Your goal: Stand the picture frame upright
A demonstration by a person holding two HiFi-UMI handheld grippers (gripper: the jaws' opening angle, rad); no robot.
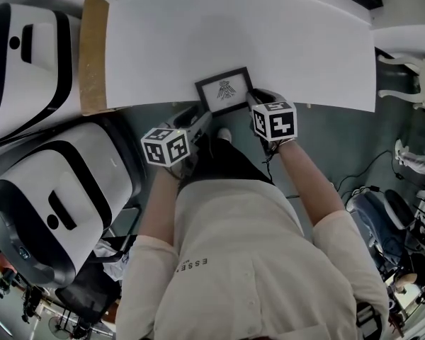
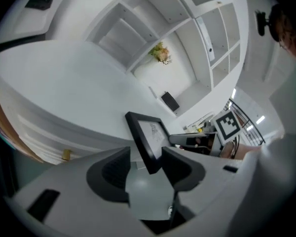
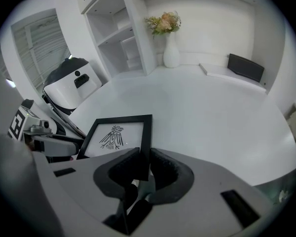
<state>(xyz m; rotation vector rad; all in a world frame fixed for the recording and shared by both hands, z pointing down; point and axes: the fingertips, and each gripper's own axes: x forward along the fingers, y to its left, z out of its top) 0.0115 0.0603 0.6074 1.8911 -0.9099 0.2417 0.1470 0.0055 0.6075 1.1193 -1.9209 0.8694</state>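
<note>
The picture frame, black-edged with a bird drawing on white, is at the near edge of the white table. My right gripper is at its near right corner. In the right gripper view the frame runs back between the jaws, and the right gripper is shut on that corner. My left gripper is at the frame's near left corner. In the left gripper view the frame looks tilted up. Its corner sits between the wide-set jaws of the left gripper, against the right pad only.
Two large white machines with black bands stand left of the table, beside a brown board strip. A vase of flowers, white shelves and a dark box lie beyond the table's far side.
</note>
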